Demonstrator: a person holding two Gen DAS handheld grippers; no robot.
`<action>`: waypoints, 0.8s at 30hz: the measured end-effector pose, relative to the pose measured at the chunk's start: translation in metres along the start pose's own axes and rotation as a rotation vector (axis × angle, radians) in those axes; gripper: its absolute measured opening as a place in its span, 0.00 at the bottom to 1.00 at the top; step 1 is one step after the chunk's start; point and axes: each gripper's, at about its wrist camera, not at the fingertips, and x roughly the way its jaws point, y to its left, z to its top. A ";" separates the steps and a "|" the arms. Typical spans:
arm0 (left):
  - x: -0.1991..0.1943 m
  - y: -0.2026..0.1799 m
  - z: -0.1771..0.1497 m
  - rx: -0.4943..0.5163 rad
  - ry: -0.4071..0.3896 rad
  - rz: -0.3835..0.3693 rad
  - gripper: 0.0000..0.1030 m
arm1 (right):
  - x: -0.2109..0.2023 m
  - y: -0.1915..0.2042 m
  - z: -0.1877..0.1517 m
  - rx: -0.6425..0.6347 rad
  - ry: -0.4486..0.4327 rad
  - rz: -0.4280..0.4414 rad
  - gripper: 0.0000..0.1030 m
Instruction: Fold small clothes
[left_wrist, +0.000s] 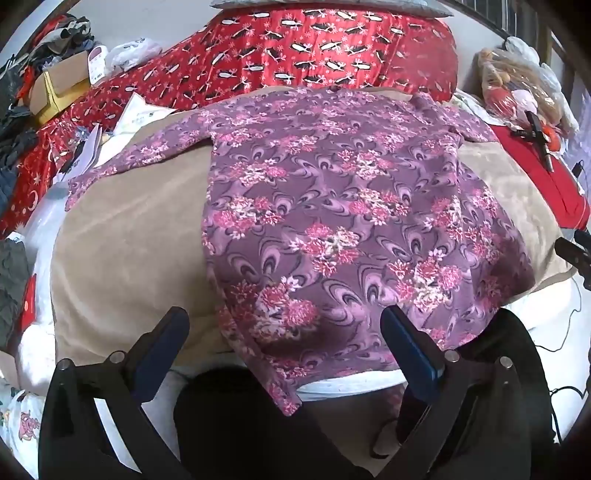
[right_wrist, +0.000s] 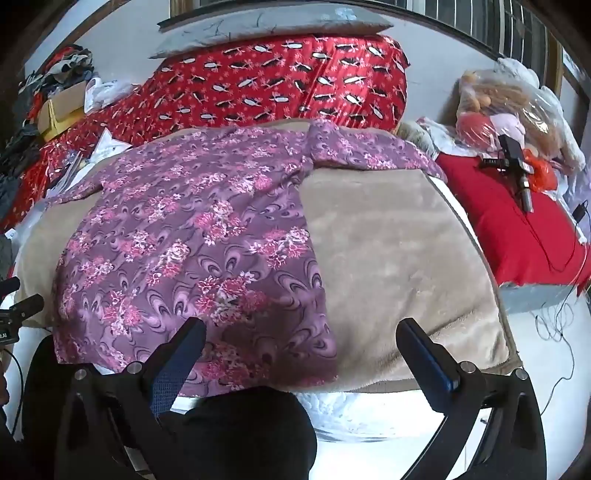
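A purple long-sleeved top with pink flowers (left_wrist: 332, 221) lies spread flat on a beige blanket (left_wrist: 129, 240), sleeves out to both sides, hem hanging over the near edge. My left gripper (left_wrist: 284, 325) is open and empty, just above the hem's left part. In the right wrist view the top (right_wrist: 192, 229) fills the left half of the blanket (right_wrist: 399, 251). My right gripper (right_wrist: 301, 332) is open and empty over the top's lower right corner. The right gripper's tip shows at the left view's right edge (left_wrist: 572, 253).
A red patterned quilt (left_wrist: 314, 51) is piled behind the blanket. A red cushion (right_wrist: 509, 229) with a black tool (right_wrist: 517, 166) and bagged toys (right_wrist: 506, 107) lies to the right. Boxes and clothes (left_wrist: 55, 74) clutter the far left. Cables (right_wrist: 554, 332) trail on the white sheet.
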 end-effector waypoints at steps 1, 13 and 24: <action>0.000 -0.001 -0.001 0.000 0.001 -0.001 1.00 | 0.000 0.001 0.000 -0.001 -0.001 0.005 1.00; -0.003 -0.011 -0.002 0.006 0.006 -0.024 1.00 | -0.007 0.000 -0.001 0.001 -0.023 0.009 1.00; -0.004 -0.013 -0.001 0.007 0.005 -0.026 1.00 | -0.008 -0.001 -0.004 0.008 -0.061 0.011 1.00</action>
